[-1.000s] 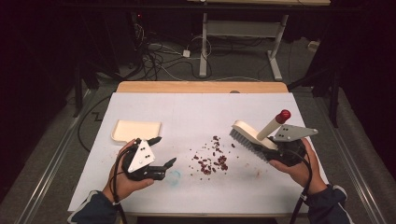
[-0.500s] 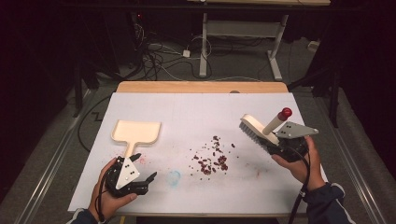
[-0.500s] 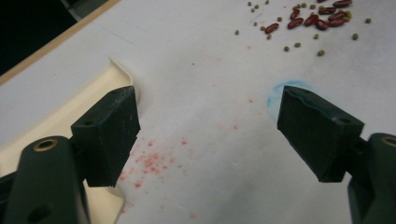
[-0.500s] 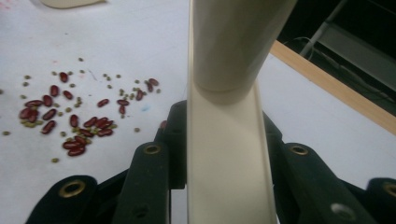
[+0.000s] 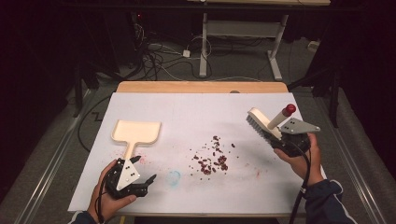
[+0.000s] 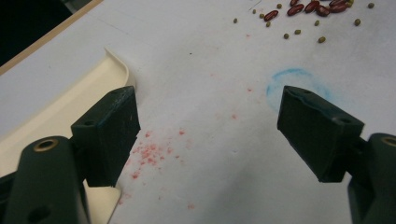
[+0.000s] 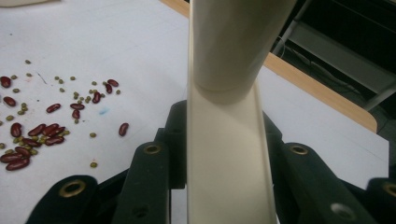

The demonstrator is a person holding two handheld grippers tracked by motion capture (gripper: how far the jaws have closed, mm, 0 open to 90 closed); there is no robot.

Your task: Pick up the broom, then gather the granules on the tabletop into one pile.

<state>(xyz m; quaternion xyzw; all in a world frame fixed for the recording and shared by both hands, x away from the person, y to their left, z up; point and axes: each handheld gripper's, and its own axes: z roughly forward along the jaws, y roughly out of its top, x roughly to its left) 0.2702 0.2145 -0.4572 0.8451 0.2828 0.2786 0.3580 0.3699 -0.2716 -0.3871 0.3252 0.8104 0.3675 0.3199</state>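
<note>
Sweeping spilled beans: a brush in one claw, a dustpan lying free by the other.

The right claw (image 5: pixel 275 136) is clamped on the handle of a cream brush (image 5: pixel 258 122), held above the counter's right edge with bristles facing the beans (image 5: pixel 211 158) scattered mid-counter. The left claw (image 5: pixel 144 173) gapes open and empty near the front-left corner, just short of the dustpan (image 5: pixel 136 132), whose handle points toward it. The dustpan looks light, stiff, smooth plastic, likely to slide; its narrow handle is the place to grip. Compared with a second earlier, the left hand has drawn back from the dustpan, uncovering its handle, and the brush has lifted slightly.
</note>
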